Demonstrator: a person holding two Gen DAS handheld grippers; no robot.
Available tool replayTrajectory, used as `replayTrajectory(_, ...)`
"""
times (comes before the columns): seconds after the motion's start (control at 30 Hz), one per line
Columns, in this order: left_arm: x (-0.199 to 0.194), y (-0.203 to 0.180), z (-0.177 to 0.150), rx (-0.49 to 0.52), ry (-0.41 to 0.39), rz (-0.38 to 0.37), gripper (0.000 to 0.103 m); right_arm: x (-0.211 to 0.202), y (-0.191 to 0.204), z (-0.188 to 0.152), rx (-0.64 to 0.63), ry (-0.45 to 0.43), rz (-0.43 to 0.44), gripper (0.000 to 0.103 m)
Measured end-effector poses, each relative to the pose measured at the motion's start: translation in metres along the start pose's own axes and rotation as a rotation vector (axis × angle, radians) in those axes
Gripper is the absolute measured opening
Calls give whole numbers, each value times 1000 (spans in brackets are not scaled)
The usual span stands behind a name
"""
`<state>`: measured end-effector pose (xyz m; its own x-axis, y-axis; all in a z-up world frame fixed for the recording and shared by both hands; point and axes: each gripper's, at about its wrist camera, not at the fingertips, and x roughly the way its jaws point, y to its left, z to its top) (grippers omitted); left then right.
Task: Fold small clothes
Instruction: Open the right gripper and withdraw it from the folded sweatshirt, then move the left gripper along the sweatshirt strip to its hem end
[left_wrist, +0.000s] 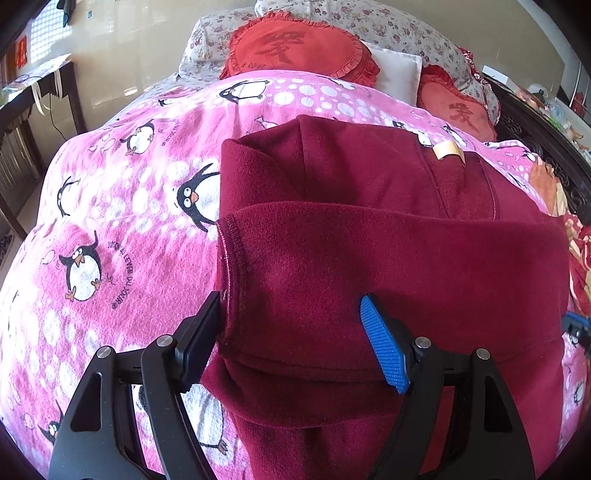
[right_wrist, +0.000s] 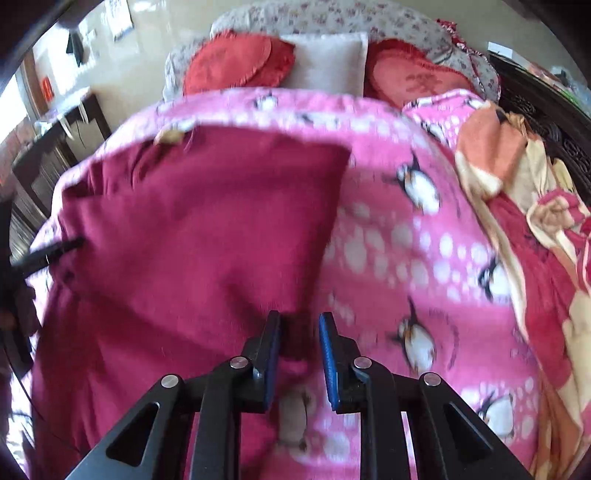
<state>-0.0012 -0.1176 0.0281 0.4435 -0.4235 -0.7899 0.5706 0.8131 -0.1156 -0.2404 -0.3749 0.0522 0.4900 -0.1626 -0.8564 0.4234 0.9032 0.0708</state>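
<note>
Two grippers, one dark red fleece garment, one pink penguin blanket over the bed: that is what we have to work with.

Item, garment: lies on the blanket, partly folded, with a stitched hem edge turned over the lower layers. A small tan label shows near its far edge.

Item, left gripper: jaws wide apart, straddling the folded edge near the hem. The black finger sits at the garment's left side, the blue pad rests over the fleece. We see no cloth pinched between them.

Item, right gripper: jaws narrowly apart with a bunch of red fleece between them. The view is blurred, so we cannot tell whether the pads truly pinch it or only flank it.

Item, surroundings: red cushions and a white pillow at the head of the bed, an orange and cream cloth off to the right.

Our judgement of the step: a fold is being carried or laid across the garment. To do it well we should:
- secure both corners before moving, at matching height
- keep the edge taut between the two grippers so the fleece does not sag
- align the hem with the layer beneath
- avoid catching the blanket's pile with the lower finger.
</note>
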Motion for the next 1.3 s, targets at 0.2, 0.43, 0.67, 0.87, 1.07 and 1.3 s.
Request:
replayTrajectory(0.2,-10,-1,1,8,8,-2,76,-8,-8,-29,44,32,-4,26)
replayTrajectory(0.43,-34,1,-10,-15,-6,-11,76,-43,-2,-11,75,-136,15,26)
replayTrajectory(0.67,-68,12,-35,-28,-5,-14,76,7,25,6,2,-84,-82,26)
replayTrajectory(0.87,-95,30,-63,-43,18,-26,76,-25,6,-5,125,-112,34,30)
replayTrajectory(1.07,-113,37,-90,-60,53,-2,76,-83,-1,-50,136,-132,137,49)
replayTrajectory(1.3,-132,36,-115,-59,62,-12,76,-102,5,-100,127,-38,131,49)
